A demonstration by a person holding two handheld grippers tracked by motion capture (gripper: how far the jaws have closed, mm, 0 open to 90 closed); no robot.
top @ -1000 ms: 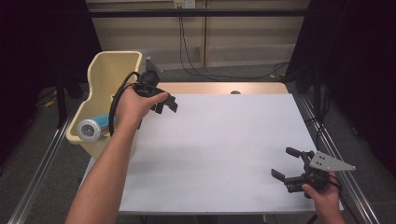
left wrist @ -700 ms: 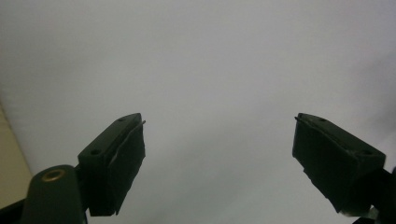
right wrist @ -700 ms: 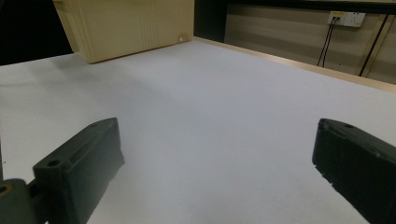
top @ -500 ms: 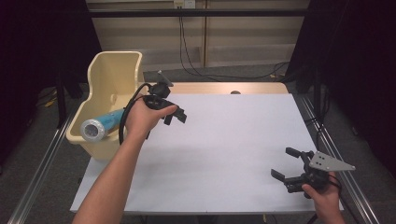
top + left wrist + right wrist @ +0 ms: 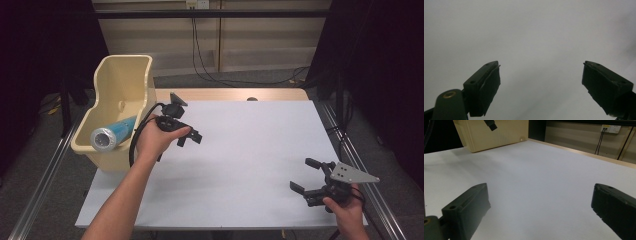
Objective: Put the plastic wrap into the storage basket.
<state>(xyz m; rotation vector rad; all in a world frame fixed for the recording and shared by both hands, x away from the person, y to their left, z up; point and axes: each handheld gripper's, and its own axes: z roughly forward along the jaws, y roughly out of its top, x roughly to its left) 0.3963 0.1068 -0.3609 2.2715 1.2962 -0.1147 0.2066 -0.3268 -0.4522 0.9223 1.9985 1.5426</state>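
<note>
Your left tongs (image 5: 189, 138) hang over the white tabletop (image 5: 240, 150) just beside the cream bin (image 5: 122, 80), jaws apart with nothing between them; they have just been opening further, and the left gripper view confirms bare surface between the pads (image 5: 486, 85). Your right tongs (image 5: 310, 180) rest near the tabletop's near right corner, jaws spread wide and empty, well apart from the bin. The blue tube (image 5: 112, 134) lies inside the bin, tilted, its silver cap end toward the near wall and apparently propped close to the rim. Risks noted: the tube looks able to roll or tip over the near wall should the bin be nudged, and the left forearm and the trailing cable pass right alongside that wall. In my judgement a careless sweep of the left arm is the likeliest cause of displacement. The bin itself sits at the tabletop's left edge and could shift off if pushed outward.
</note>
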